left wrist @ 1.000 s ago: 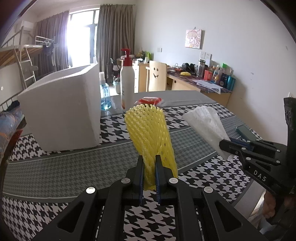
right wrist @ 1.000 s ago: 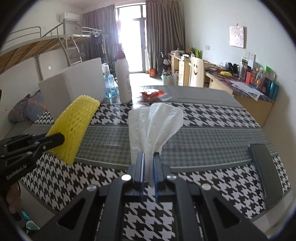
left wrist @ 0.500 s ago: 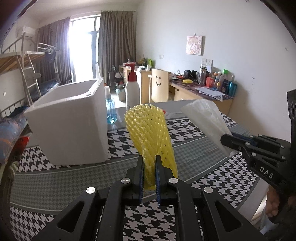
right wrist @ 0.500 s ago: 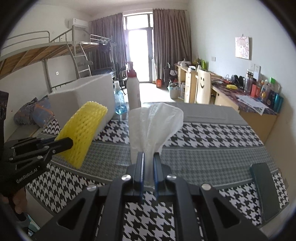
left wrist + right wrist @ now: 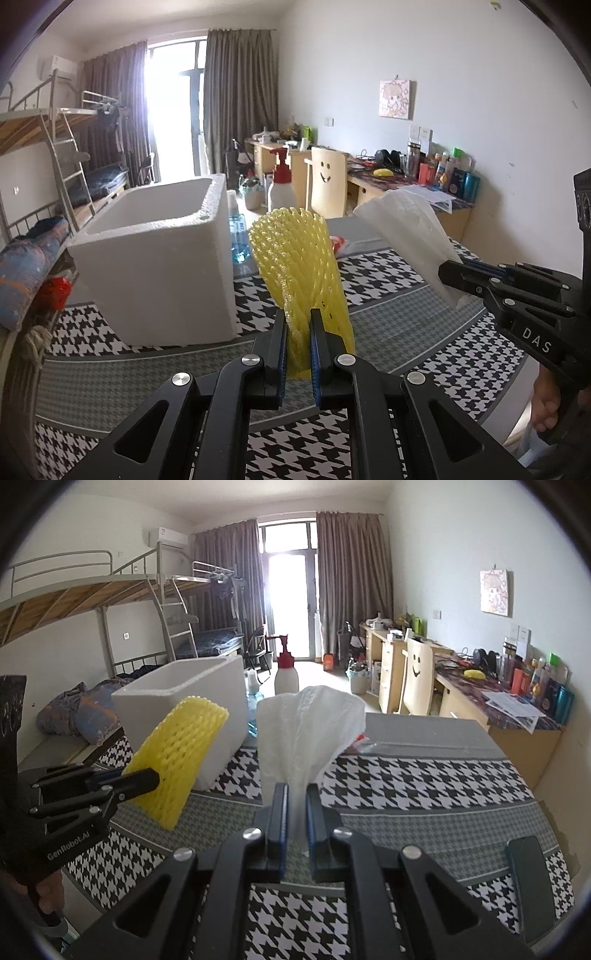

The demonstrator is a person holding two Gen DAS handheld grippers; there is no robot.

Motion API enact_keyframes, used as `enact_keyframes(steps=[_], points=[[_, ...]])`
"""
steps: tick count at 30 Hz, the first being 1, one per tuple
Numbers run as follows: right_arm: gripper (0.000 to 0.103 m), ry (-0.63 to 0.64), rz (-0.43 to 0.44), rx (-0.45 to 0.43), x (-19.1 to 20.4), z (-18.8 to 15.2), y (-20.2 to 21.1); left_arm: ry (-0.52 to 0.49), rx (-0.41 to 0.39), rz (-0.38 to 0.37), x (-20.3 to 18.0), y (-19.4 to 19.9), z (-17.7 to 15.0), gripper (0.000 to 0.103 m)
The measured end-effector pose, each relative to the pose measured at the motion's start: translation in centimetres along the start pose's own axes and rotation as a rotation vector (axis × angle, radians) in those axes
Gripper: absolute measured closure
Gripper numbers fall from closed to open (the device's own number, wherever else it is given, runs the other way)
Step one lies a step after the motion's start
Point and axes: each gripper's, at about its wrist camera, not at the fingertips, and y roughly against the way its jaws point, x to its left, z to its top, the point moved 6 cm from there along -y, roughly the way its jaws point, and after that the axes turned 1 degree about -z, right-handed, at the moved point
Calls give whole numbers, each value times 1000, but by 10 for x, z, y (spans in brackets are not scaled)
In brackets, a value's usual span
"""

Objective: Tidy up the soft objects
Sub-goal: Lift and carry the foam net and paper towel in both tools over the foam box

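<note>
Left wrist: two tongs, left tongs [image 5: 298, 332] pinching one yellow foam net [image 5: 295, 258], right tongs [image 5: 296, 812] pinching one white tissue [image 5: 306, 731].

Houndstooth tablecloth [image 5: 424, 775] covers the table — a red-capped pump bottle [image 5: 286, 674] and a blue bottle [image 5: 236, 236] stand at the back, dark phone [image 5: 530, 882] near the right edge.
</note>
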Motion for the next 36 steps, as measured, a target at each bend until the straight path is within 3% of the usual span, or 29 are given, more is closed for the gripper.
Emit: enact_keyframes(steps=[15, 36], points=[[91, 34, 26, -34, 17, 20, 3, -4, -33, -5, 9, 18, 13, 92], [91, 57, 49, -70, 27, 49, -8, 7, -111, 61, 38, 26, 45, 92]])
